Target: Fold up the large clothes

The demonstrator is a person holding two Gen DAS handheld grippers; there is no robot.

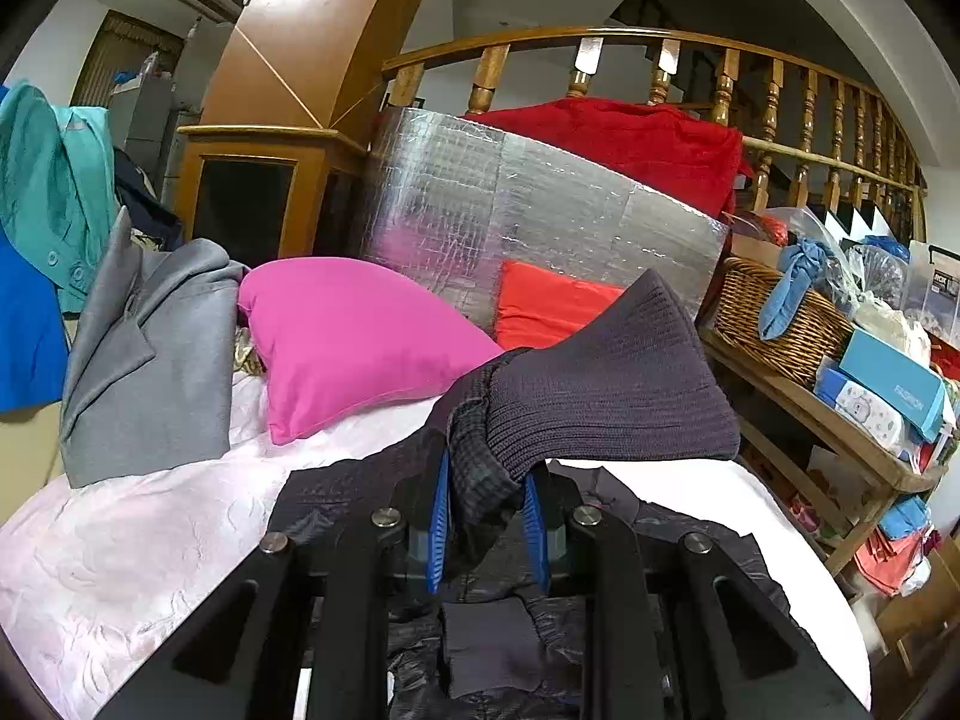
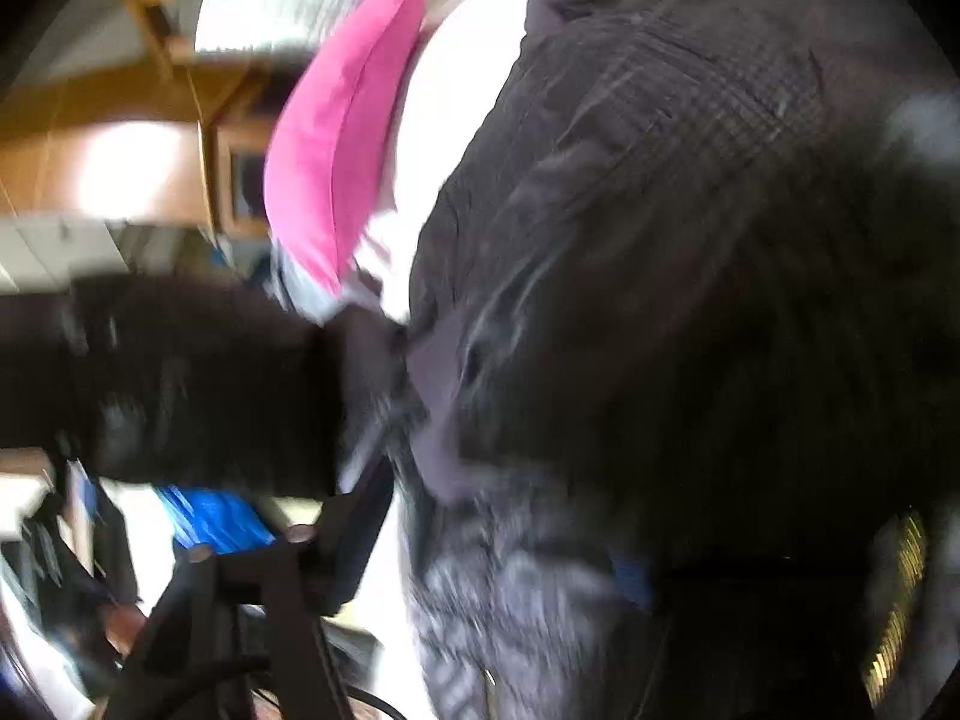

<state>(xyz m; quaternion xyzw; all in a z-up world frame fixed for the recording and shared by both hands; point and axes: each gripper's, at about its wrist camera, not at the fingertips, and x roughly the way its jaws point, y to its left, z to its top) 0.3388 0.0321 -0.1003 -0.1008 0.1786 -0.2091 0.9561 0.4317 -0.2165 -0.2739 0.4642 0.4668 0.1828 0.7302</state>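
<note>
A dark jacket (image 1: 528, 654) lies on the white bed sheet (image 1: 150, 546). My left gripper (image 1: 486, 492) is shut on the jacket's ribbed knit cuff (image 1: 612, 384) and holds it raised above the bed. The right wrist view is blurred and tilted. There the jacket (image 2: 630, 240) fills the right side and drapes over my right gripper (image 2: 498, 546). Only one blue pad (image 2: 630, 576) shows through the cloth, so I cannot tell how the jaws stand. The other gripper and cuff (image 2: 198, 384) show at the left.
A pink pillow (image 1: 354, 336) and an orange pillow (image 1: 546, 306) lie at the head of the bed against a silver foil board (image 1: 510, 210). A grey coat (image 1: 150, 360) sits on the bed's left. A wicker basket (image 1: 780, 318) stands on a wooden shelf at the right.
</note>
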